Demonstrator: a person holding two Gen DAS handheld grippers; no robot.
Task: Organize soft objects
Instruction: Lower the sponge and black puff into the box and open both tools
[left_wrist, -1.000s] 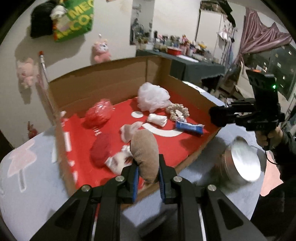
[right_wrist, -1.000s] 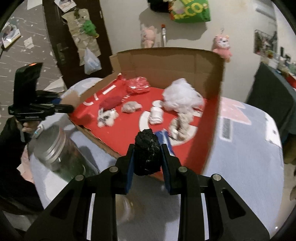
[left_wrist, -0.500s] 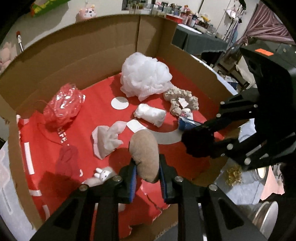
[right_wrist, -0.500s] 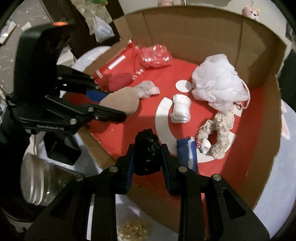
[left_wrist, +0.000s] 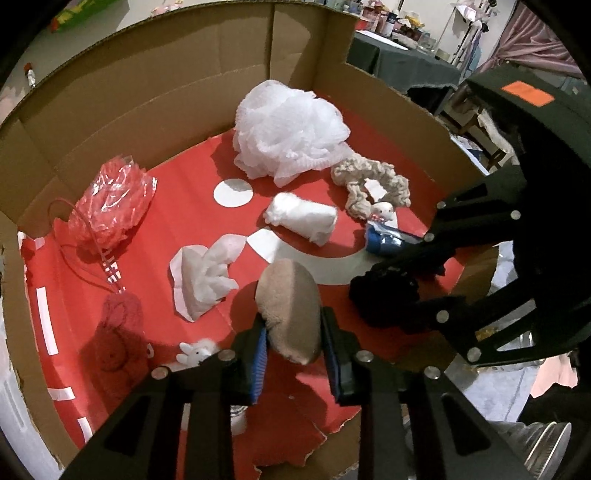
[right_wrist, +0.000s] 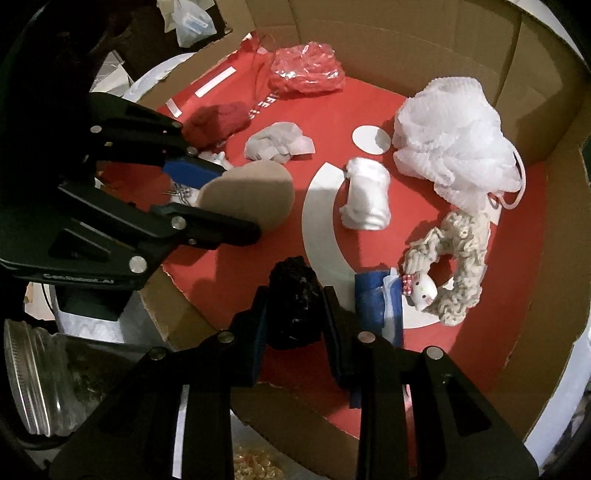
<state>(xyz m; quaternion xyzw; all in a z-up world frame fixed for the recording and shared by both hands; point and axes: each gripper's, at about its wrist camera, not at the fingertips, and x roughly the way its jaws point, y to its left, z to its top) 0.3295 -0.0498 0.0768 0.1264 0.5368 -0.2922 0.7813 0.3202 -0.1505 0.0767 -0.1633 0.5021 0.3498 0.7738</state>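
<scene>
Left tongs (left_wrist: 291, 350) grip a tan oval pad (left_wrist: 290, 310); right tongs (right_wrist: 293, 314) grip a black fuzzy pom-pom (right_wrist: 293, 302); both hang over the near edge of the red-lined cardboard box (left_wrist: 147, 92).

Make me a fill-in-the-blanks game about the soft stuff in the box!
1. The left gripper holds a ____ pad.
2. The right gripper holds a fluffy ____ scrunchie.
3. The white mesh sponge lies inside the cardboard ____.
4. The box floor is colored ____.

Answers: tan, black, box, red
</scene>
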